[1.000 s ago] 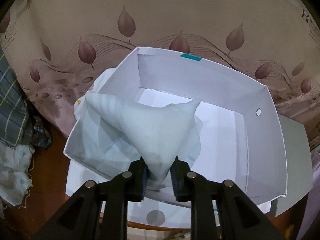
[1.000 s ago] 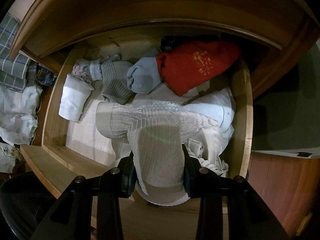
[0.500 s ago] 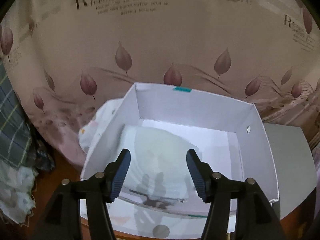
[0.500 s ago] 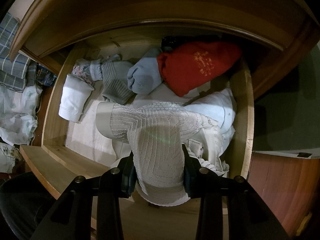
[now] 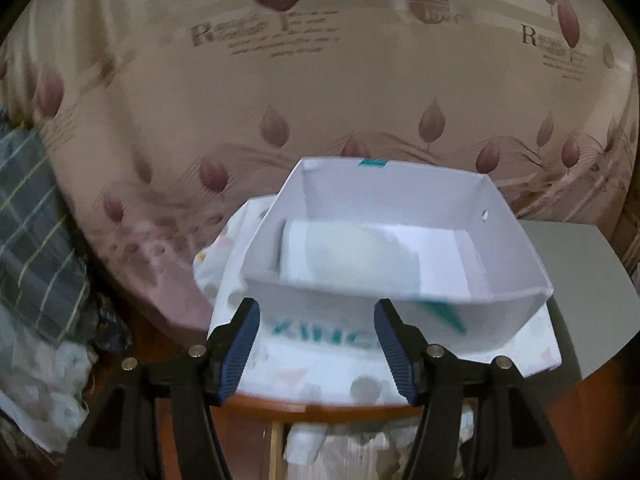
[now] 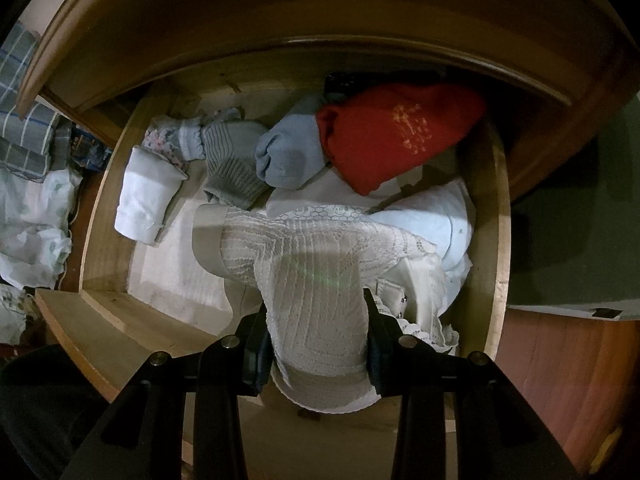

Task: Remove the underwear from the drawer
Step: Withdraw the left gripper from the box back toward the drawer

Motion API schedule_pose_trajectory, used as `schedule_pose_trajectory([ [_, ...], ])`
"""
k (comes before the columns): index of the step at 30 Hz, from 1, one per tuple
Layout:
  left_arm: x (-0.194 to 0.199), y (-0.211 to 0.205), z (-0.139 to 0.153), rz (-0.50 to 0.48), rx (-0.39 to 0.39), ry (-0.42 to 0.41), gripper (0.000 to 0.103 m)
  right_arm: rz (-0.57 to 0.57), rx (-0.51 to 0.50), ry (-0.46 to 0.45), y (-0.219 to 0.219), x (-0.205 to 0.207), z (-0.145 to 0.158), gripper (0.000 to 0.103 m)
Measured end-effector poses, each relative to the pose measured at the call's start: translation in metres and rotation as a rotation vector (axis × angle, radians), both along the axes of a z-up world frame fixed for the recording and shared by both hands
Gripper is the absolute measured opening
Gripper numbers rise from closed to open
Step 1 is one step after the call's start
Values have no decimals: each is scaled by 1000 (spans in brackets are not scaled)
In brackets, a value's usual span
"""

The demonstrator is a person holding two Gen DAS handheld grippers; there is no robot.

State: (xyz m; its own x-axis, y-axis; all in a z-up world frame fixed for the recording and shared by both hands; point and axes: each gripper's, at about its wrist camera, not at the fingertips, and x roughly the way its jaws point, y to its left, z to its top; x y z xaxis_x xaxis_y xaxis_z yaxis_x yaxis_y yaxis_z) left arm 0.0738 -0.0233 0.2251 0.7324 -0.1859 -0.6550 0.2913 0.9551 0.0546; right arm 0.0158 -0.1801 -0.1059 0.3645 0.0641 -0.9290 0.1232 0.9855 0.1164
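Note:
In the left wrist view my left gripper [image 5: 316, 312] stands open with nothing between its blue pads [image 5: 240, 344], in front of a white cardboard box [image 5: 400, 292]. A pale folded piece of underwear [image 5: 352, 252] lies inside the box on its left side. In the right wrist view my right gripper [image 6: 316, 320] points down into the open wooden drawer [image 6: 498, 240] and is shut on a white lace piece of underwear [image 6: 316, 272], raised a little over the pile. The drawer also holds a red garment [image 6: 392, 140], a blue-grey one [image 6: 288, 160], a grey knitted one [image 6: 232, 164] and a white roll [image 6: 148, 196].
The box sits on a patterned white cloth [image 5: 320, 368] over a wooden top [image 5: 320, 404]. Behind it rises a beige leaf-print sheet [image 5: 320, 100]. Plaid fabric [image 5: 32, 208] and crumpled white cloth [image 5: 44, 380] lie at the left. A grey surface [image 5: 580, 280] is at the right.
My left gripper let go of the pale underwear, which now lies in the box, then opened and drew back and up from it. The right gripper kept still on the lace piece.

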Motion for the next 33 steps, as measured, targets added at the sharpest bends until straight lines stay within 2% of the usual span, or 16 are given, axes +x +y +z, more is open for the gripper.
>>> schedule_pose_trajectory([
  [4,-18,31,-32,80,-25,18,61,-8,10,-10,-2,-2,-1,35],
  [10,-25,60,-111,193,11,100,61,-15,16,-49,-2,-3,3,33],
  [16,-21,75,-163,234,2,165,61,-47,36,-78,-8,-7,8,31],
  [21,-14,83,-181,229,-7,213,61,-46,27,-107,-9,-11,15,30],
  [25,-12,91,-181,253,-42,226,61,-50,14,-130,-8,-13,26,30],
  [29,-7,99,-182,276,-50,234,61,-45,56,-157,-8,-16,47,30],
  [33,-2,102,-183,276,-51,244,61,-14,23,-166,-2,-20,69,30],
])
